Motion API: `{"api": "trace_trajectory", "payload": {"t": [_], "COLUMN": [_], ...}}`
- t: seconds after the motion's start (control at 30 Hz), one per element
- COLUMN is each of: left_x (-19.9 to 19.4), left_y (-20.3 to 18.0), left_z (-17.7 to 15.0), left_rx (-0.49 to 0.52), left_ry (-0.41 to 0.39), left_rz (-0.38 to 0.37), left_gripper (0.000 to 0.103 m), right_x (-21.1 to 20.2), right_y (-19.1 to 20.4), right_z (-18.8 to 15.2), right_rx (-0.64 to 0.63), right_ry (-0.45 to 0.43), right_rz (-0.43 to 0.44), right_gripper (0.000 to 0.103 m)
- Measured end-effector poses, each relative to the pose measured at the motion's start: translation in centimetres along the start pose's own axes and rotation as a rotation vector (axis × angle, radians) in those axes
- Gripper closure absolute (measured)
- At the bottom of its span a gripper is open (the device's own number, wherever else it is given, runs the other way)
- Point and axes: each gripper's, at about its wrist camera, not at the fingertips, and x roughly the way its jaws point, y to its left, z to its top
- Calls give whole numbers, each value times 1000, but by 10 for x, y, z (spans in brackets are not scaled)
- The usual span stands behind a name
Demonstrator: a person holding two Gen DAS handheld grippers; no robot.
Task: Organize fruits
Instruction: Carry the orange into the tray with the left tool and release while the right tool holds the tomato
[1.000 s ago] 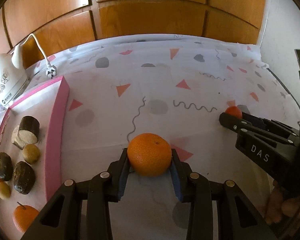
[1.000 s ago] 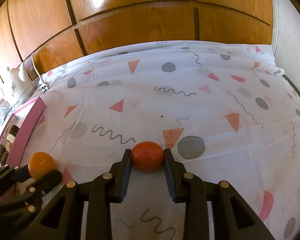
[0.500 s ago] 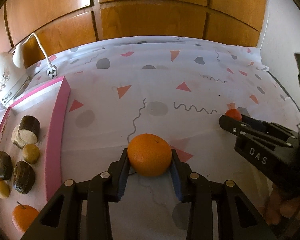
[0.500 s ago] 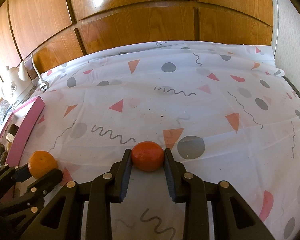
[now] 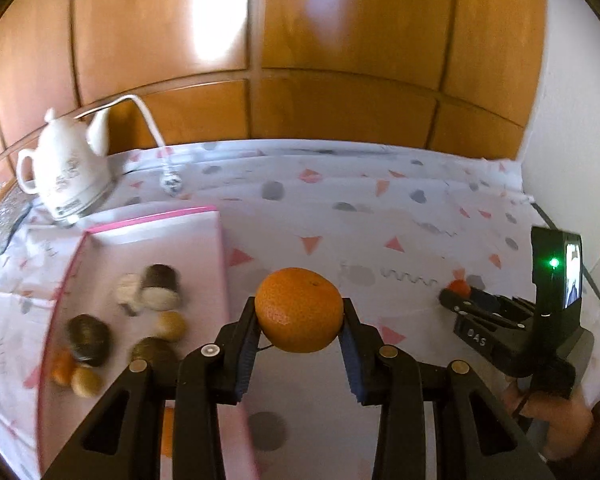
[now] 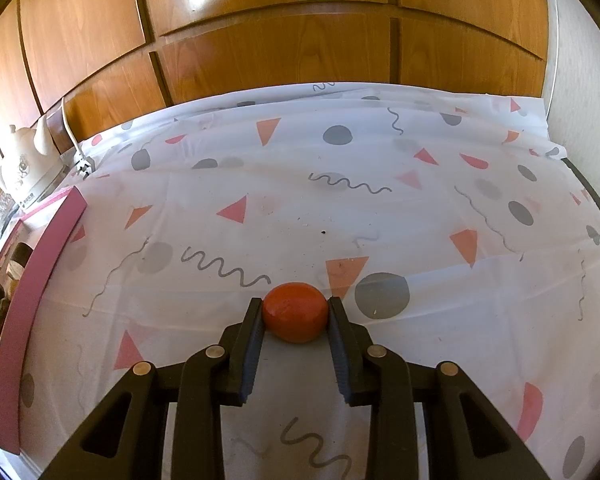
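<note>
My left gripper (image 5: 299, 313) is shut on a large orange (image 5: 299, 308) and holds it in the air, just right of the pink-rimmed tray (image 5: 219, 264). The tray holds several fruits: dark brown ones (image 5: 88, 340), small yellowish ones (image 5: 171, 323) and an orange one (image 5: 62, 368). My right gripper (image 6: 295, 305) is shut on a small red-orange fruit (image 6: 295, 312) low at the patterned cloth (image 6: 380, 208). In the left wrist view that right gripper (image 5: 454, 296) sits at the right with the red fruit (image 5: 459, 287) at its tips, a hand beneath it.
A white electric kettle (image 5: 66, 176) with its cord stands behind the tray at the back left. Wooden panels (image 6: 280, 40) close off the table's far side and a pale wall (image 5: 572, 140) its right. The tray's pink rim (image 6: 40, 280) runs along the left in the right wrist view.
My left gripper has risen with the orange and shifted left toward the tray, so the tray's fruits now lie closer below. The right gripper and its red fruit have not moved.
</note>
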Motion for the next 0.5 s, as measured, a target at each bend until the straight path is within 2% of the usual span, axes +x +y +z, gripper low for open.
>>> {"api": "trace_trajectory", "payload": {"t": [0.2, 0.5], "left_x": [-16, -23], "left_y": [43, 111], "left_z": [-10, -36], "left_rx": [-71, -190], "left_ry": [0, 25], "left_rz": [56, 186], "left_gripper": [65, 64], "right_x": [1, 1], "right_y": [3, 6], "right_z": [0, 0], "right_rx": [-15, -34], "right_ry": [3, 7], "right_rz": [-18, -41], "right_gripper": [71, 71]}}
